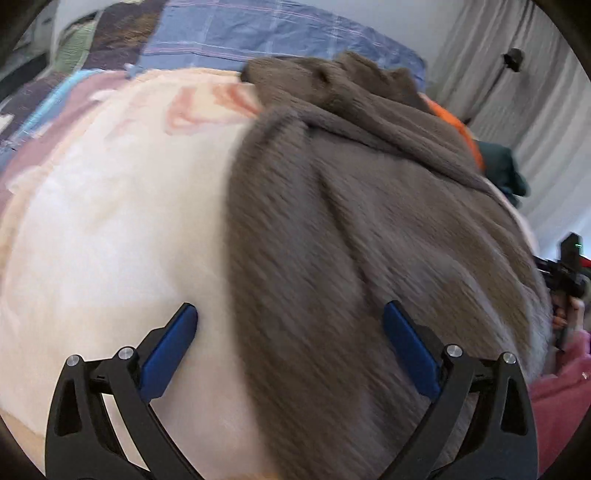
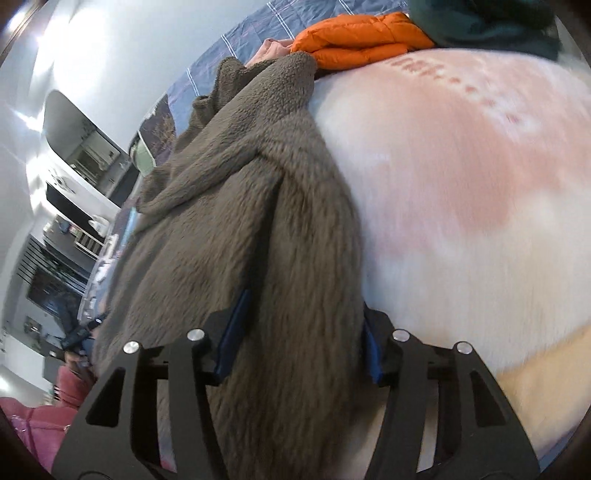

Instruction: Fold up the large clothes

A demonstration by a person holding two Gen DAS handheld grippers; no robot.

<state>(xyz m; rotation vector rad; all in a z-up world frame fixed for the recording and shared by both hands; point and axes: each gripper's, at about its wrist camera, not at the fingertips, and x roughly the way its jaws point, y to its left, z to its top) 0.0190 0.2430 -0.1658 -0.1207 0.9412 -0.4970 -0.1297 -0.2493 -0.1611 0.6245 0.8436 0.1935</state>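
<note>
My left gripper is spread wide, nothing between the blue pads. It hangs over the edge where the fleece meets the blanket; left pad over blanket, right pad over fleece. Can't tell if either pad touches.

My right gripper is at about half width, and a thick fold of fleece fills the gap between its fingers. Both blue pads are mostly buried in the pile, so it looks clamped on the fleece.

The fleece is brown, fuzzy and large, lying in a long rumpled heap on the pale pink and cream blanket that covers the bed. Its far end is bunched near the blue checked sheet.

An orange jacket lies folded beyond the fleece, with a dark teal garment just beside it. In the left view only a sliver of orange shows behind the fleece.

A pink sleeve sits at the lower left of the right view. Both views are motion-blurred.
</note>
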